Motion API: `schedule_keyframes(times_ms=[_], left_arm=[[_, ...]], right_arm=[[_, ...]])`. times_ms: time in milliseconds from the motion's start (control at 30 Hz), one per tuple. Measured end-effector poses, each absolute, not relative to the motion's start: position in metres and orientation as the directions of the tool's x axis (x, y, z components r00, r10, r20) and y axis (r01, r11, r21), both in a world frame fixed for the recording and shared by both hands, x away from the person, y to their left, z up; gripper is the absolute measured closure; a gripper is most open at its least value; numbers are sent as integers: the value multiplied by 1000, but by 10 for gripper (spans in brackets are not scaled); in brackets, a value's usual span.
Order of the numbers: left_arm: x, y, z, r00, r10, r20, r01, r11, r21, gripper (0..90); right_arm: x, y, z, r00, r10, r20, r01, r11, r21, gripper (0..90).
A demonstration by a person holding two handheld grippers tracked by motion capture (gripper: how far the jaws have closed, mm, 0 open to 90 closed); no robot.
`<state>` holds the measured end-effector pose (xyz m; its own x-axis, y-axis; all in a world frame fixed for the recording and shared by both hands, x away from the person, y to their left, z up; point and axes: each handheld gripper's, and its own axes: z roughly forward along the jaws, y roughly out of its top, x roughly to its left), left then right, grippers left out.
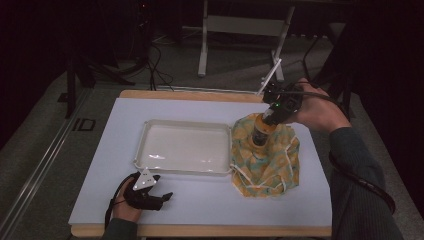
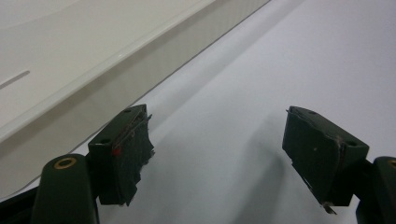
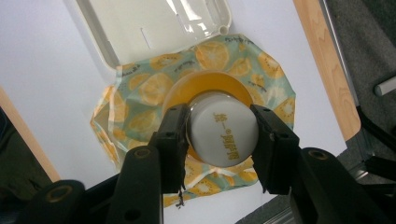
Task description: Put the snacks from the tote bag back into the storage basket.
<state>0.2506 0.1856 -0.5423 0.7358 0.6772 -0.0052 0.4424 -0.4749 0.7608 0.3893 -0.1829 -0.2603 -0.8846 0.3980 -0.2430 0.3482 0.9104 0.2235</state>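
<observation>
A yellow bottle [image 1: 260,132] with a white cap [image 3: 223,135] stands upright on an orange-print cloth [image 1: 272,165] at the right of the white table. My right gripper [image 1: 266,120] comes down from above, and its jaws are shut on the cap [image 3: 219,136]. An empty white tray [image 1: 145,134] lies in the middle of the table; the cloth overlaps its right edge. My left gripper [image 1: 159,196] rests open on the table near the front edge, just in front of the tray [image 2: 140,56]; its fingers [image 2: 123,154] hold nothing.
The white mat [image 1: 100,165] lies on a wooden tabletop [image 1: 200,231]. A white cord [image 1: 260,187] runs along the cloth's front hem. Beyond the table are a grey floor, cables and a white stand [image 1: 202,45].
</observation>
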Motion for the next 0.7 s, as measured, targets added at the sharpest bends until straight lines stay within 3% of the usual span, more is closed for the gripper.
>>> schedule_keyframes(times_ms=[700], left_arm=[[251, 186, -542, 735, 678, -15, 447, -468, 763, 234]], right_arm=[[380, -156, -252, -913, 322, -248, 265, 934, 239, 589]])
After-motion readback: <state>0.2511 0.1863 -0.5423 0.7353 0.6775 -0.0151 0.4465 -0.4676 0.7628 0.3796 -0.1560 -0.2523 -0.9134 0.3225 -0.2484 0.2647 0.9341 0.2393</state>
